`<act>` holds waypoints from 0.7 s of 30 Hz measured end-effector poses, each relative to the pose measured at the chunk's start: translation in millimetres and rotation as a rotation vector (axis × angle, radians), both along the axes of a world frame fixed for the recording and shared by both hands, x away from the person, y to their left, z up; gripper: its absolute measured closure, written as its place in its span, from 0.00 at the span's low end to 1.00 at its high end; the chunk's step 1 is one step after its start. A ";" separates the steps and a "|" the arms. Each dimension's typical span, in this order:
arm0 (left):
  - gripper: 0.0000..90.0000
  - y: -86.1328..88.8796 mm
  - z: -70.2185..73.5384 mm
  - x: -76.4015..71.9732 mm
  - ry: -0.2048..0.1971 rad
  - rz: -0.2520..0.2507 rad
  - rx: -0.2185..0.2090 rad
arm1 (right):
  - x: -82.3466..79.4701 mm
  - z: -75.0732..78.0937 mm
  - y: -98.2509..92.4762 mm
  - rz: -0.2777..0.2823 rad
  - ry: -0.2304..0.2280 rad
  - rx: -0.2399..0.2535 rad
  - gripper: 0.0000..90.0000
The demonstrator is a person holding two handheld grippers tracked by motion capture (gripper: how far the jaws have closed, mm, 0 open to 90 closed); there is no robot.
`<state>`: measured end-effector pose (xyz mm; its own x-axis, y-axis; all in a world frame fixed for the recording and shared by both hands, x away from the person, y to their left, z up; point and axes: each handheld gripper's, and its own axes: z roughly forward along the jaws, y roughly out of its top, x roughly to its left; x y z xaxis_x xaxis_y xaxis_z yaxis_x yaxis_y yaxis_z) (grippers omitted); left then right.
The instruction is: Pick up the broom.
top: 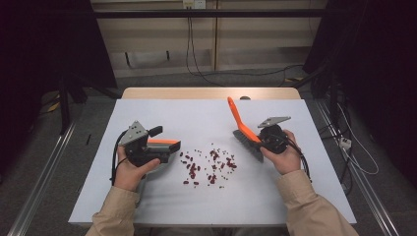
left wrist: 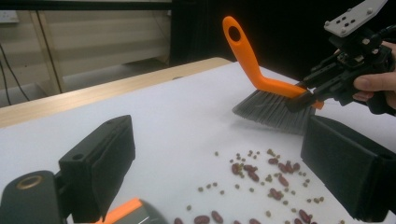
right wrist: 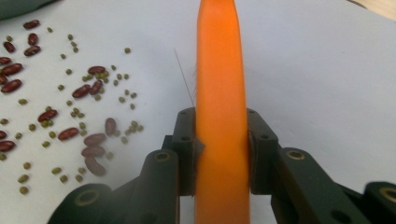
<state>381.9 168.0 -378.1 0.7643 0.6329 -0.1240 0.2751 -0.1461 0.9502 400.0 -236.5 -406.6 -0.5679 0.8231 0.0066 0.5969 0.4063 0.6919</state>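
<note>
Brush sat clamped at its orange handle between the closed pads of my right gripper, bristles hanging beside the scattered beans. A steep or hasty stroke could have flung beans off the table.

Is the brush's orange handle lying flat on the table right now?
No. The brush is clamped in the right gripper, its handle sticking up off the table.

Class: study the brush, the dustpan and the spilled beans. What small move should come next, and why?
Probably lower the brush to the table just right of the beans. The right gripper grips its orange handle, its bristles seem raised, and the dustpan in the left gripper waits left of them.
</note>
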 end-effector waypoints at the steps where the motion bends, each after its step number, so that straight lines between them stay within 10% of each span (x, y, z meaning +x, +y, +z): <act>1: 0.11 1.3 -1.0 0.0 0.003 0.003 0.001 | 0.8 -0.9 2.7 0.001 -0.007 -0.006 0.78; 21: 0.12 5.7 -3.9 -0.8 0.003 0.013 0.006 | 9.3 -16.6 8.1 -0.026 -0.008 0.100 0.66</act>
<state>381.1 173.7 -382.0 0.7553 0.6439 -0.1221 0.2799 -0.1485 0.9485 409.3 -228.4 -423.2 -0.5464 0.8332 0.0851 0.6004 0.3189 0.7334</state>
